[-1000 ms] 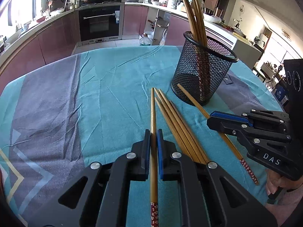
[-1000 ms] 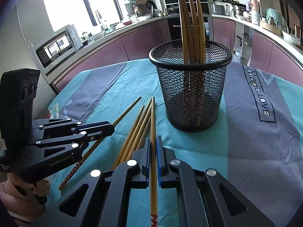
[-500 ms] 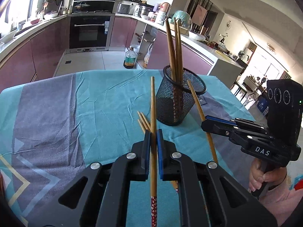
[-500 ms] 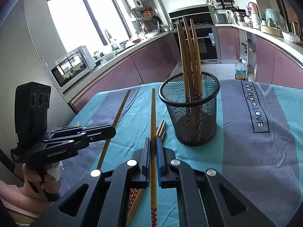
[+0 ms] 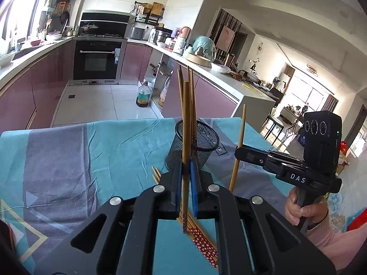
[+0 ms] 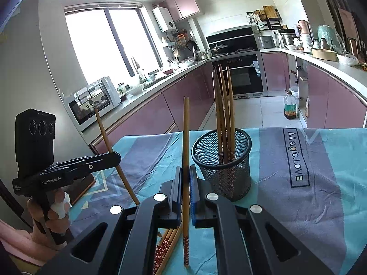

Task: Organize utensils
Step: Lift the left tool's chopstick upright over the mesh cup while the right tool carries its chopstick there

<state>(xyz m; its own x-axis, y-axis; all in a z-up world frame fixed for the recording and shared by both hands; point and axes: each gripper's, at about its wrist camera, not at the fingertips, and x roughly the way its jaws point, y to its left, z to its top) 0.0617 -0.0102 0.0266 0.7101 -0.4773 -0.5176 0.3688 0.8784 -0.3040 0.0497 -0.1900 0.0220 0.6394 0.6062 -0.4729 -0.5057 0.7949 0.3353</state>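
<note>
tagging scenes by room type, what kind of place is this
A home kitchen, most likely, open to a living area. A built-in oven sits among mauve cabinets, a microwave stands on the counter by the window, and a table under a teal cloth holds a mesh chopstick holder.

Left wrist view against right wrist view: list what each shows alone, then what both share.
Only the left wrist view shows the bright living area with a dining table and the right gripper from the side.

Only the right wrist view shows the white countertop oven, the large kitchen window and the left gripper from the side.

Both show the black mesh holder with upright wooden chopsticks, loose chopsticks on the teal tablecloth, and jaws shut on one chopstick each.
</note>
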